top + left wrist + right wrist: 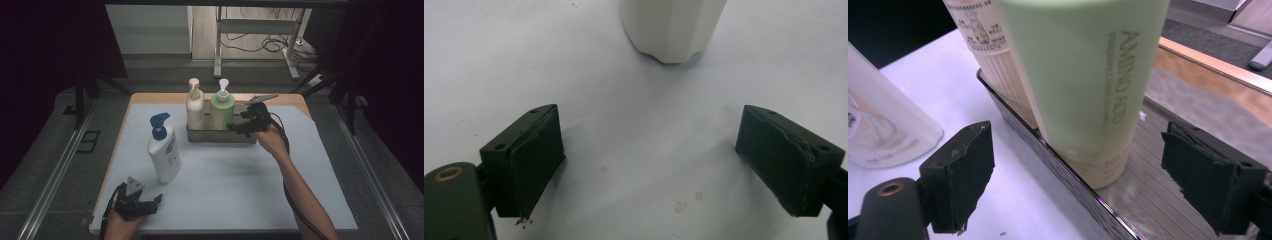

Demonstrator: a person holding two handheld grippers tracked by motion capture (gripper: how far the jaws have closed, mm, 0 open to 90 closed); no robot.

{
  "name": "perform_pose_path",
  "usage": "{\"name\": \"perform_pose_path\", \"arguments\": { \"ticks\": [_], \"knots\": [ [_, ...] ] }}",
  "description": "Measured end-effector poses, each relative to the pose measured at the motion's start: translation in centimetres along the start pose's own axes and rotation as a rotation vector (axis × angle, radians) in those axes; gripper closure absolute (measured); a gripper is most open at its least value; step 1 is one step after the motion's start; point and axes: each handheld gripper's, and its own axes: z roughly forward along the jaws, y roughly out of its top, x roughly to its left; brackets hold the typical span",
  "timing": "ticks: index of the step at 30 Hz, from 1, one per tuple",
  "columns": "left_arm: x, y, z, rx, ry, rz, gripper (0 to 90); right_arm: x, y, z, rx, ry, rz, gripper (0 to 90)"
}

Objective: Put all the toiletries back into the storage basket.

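Where right claw [1075, 185] gapes beside green bottle [1088, 75] — "AMINO ACID" legible; left claw [649, 160] apart.

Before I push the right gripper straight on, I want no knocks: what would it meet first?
Most likely the pale green pump bottle standing in the metal tray. The right gripper points at its lower body with open jaws either side; the tray's near rim, lying lower, might catch first.

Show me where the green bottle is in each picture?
High view: the green bottle stands in the metal tray at the back, right of the cream bottle.
Left gripper view: not in it.
Right gripper view: the green bottle stands close ahead, top centre.
Shared landmark: the metal tray.
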Motion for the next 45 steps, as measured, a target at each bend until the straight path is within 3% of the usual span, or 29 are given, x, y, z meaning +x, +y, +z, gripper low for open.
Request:
{"name": "perform_pose_path", "arguments": {
  "ticks": [3,8,11,16,22,25,30,38,45],
  "knots": [
    [0.0,0.0,0.0,0.0,0.0,0.0,11.4,-0.1,-0.2,-0.2,0.01,-0.034,-0.002,15.7],
    [0.0,0.0,0.0,0.0,0.0,0.0,11.4,-0.6,-0.5,-0.2,0.016,-0.038,0.024,14.5],
    [0.0,0.0,0.0,0.0,0.0,0.0,11.4,-1.0,-0.5,-0.2,0.033,-0.052,0.034,18.4],
    [0.0,0.0,0.0,0.0,0.0,0.0,11.4,-1.6,-0.4,-0.3,0.028,-0.066,0.05,41.1],
    [0.0,0.0,0.0,0.001,0.001,0.001,11.4,-1.8,-0.1,0.2,0.033,-0.129,0.062,67.8],
    [0.0,0.0,0.0,0.001,0.001,0.001,11.4,-1.9,0.0,0.7,0.043,-0.153,0.05,77.5],
    [0.0,0.0,0.0,0.001,0.001,0.001,11.4,-2.2,0.1,1.7,0.058,-0.186,0.072,89.1],
    [0.0,0.0,0.0,0.001,0.0,0.001,11.4,-2.6,0.0,3.7,0.085,-0.211,0.084,89.8],
    [0.0,0.0,0.0,0.0,0.001,0.001,11.4,-2.9,0.0,5.1,0.1,-0.205,0.104,89.8]
  ]
}}
